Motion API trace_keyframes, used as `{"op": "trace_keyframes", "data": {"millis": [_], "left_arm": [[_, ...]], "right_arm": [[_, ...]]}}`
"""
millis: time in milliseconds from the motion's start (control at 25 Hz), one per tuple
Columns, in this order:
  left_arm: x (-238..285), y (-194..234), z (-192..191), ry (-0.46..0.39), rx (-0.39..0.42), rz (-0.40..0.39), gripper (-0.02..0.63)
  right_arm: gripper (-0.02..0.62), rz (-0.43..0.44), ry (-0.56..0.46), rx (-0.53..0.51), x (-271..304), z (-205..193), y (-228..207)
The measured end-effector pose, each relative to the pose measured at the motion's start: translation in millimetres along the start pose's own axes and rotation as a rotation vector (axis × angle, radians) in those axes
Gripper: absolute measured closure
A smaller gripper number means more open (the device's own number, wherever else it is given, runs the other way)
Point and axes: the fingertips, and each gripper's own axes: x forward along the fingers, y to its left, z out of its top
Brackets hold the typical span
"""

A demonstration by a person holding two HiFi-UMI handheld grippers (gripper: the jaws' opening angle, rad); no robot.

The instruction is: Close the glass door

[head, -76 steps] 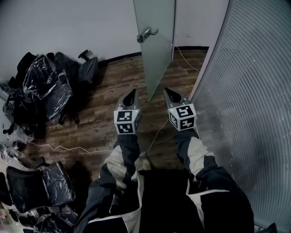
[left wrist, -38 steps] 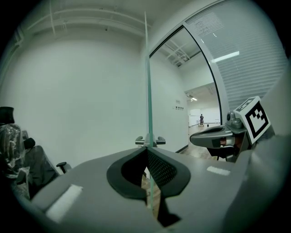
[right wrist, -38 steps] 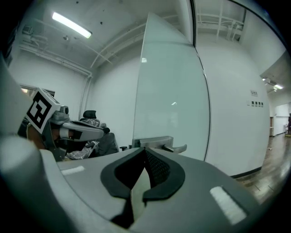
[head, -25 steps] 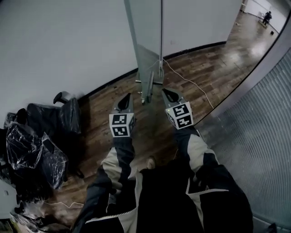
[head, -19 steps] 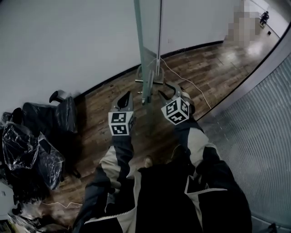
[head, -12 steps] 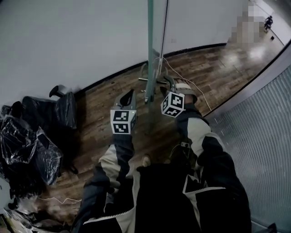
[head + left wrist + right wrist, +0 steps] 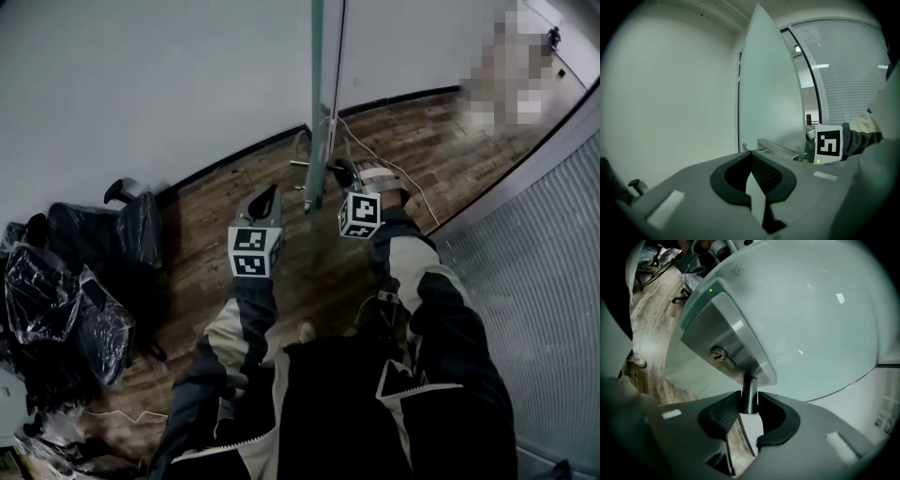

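The frosted glass door stands edge-on ahead of me, with a metal handle on its right face. My right gripper is rolled on its side at that handle. In the right gripper view the handle's round stem sits between the closing jaws, and both tips touch it, under the lock plate. My left gripper hovers left of the door's edge, shut and empty; its tips meet in front of the door.
Office chairs wrapped in plastic fill the left side by the white wall. A ribbed glass partition runs along the right. A thin cable lies on the wooden floor beyond the door.
The right gripper rolled onto its side, moved in to the handle, opened wide and closed round its stem. The door now shows edge-on. The left gripper stayed put.
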Motion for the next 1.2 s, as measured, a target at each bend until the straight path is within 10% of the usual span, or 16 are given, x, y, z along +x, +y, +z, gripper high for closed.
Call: {"op": "trace_keyframes", "data": {"millis": [1200], "left_arm": [[50,-106,23,0.011,0.058,-0.107,0.603]], "right_arm": [[0.477,-0.053,0.119,-0.054,-54,-190,-12]]}}
